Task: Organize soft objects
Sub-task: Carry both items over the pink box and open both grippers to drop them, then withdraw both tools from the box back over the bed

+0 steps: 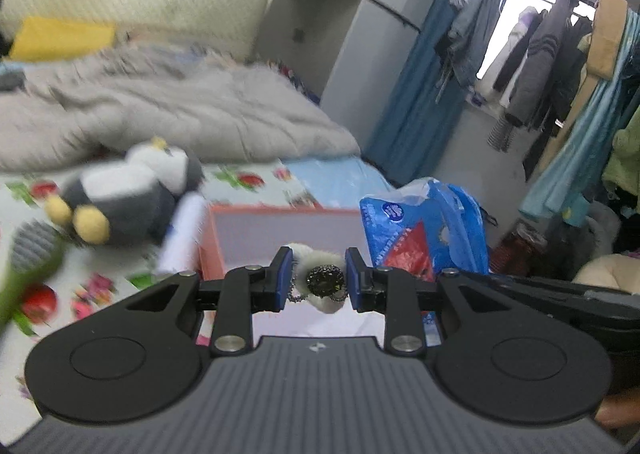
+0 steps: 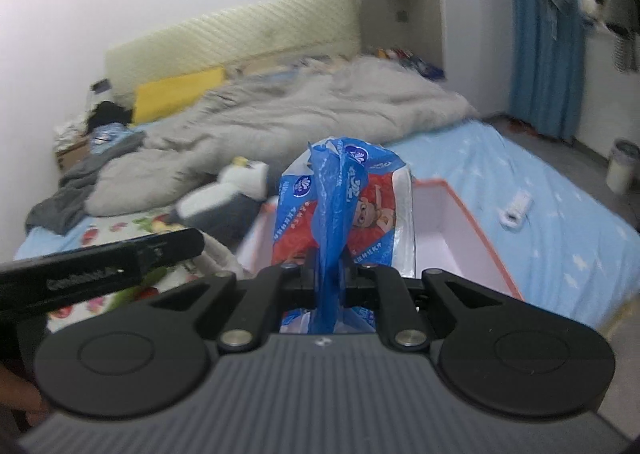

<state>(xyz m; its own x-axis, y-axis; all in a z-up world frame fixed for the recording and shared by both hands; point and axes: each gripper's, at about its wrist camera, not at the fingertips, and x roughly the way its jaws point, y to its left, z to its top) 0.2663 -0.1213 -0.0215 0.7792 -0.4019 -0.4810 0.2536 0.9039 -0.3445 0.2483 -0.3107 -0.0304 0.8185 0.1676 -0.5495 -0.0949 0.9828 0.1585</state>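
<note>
one big bed (image 2: 560, 213) fills the room, with one blue sheet, one fruit-print mat (image 1: 256, 181) and one puffy grey blanket (image 1: 180, 109) bunched at the far end. one yellow pillow (image 1: 60, 37) leans by the pale headboard. two blue curtains (image 1: 424, 93) hang by the window, with many clothes (image 1: 540, 53) on a rail; they are too many and too mixed to count. one open box (image 2: 452, 221) sits on the bed, orange outside and white inside. one toy penguin (image 1: 132, 189) lies on the mat just left of the box; it is grey and white with two yellow feet and looks blurry. one pack of tissues (image 2: 348, 209) in a shiny blue and red wrapper hangs over the box. the right gripper (image 2: 330, 274) is squeezed tight on a twisted blue fold of that wrapper, so the pack dangles in front of it. one green and grey thing (image 1: 32, 254) lies at the left edge of the mat, too blurry to tell what it is. one small white thing (image 2: 516, 209) lies on the blue sheet right of the box. the smallest is one fluffy white hair tie (image 1: 320, 282) with a dark sparkly round button in the middle. the left gripper (image 1: 318, 280) pinches it between its two blue pads (image 1: 282, 278), half way closed, above the near edge of the box, just beside the tissue pack.
</note>
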